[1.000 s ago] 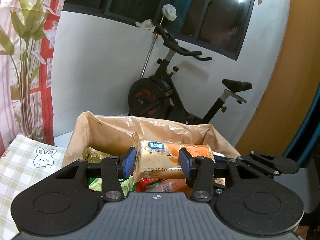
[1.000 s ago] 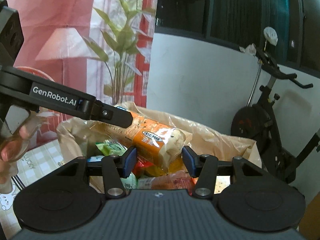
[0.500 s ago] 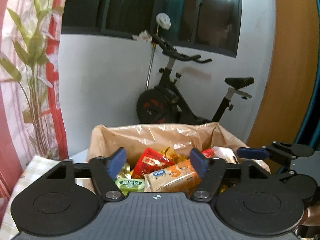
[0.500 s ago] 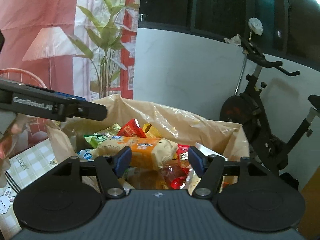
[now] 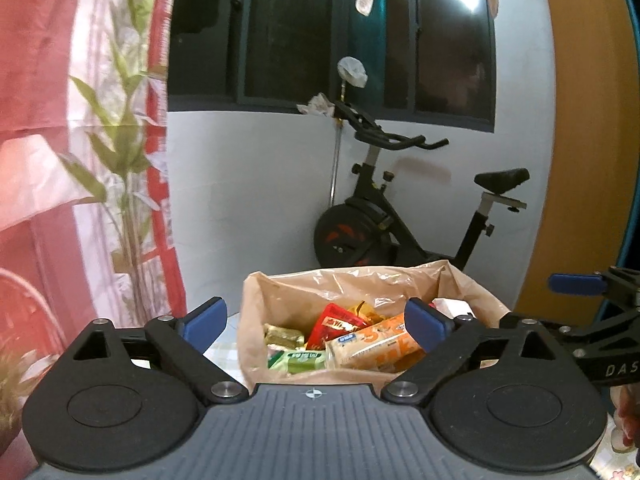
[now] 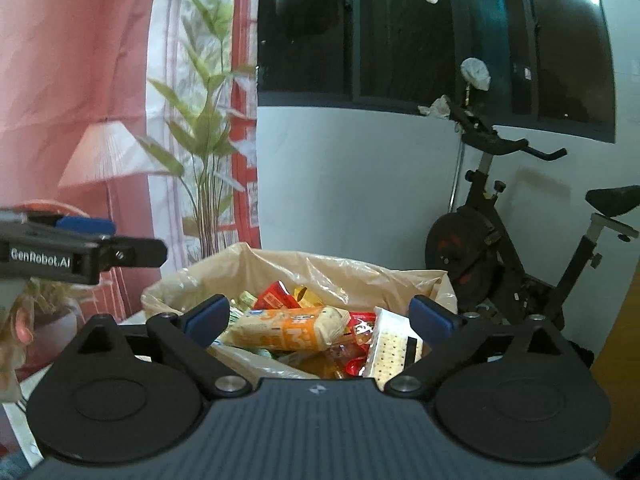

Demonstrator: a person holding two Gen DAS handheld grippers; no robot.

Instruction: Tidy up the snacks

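Curtain and plant stand off to the left, then the left gripper (image 5: 316, 322) with its jaws spread wide and nothing between them, held back from the lined box (image 5: 360, 280). Inside the box the snacks lie heaped: a green packet (image 5: 304, 360) at the left, a red packet (image 5: 336, 324) behind it, and the orange bread pack (image 5: 372, 346) slanted across the top. Further right sits a white cracker tray (image 6: 390, 350), then the right gripper (image 6: 320, 322), likewise wide open and empty. That orange pack looks loosely perched, I think; a careless reach could tip it or snag the thin liner and drag it over the rim.
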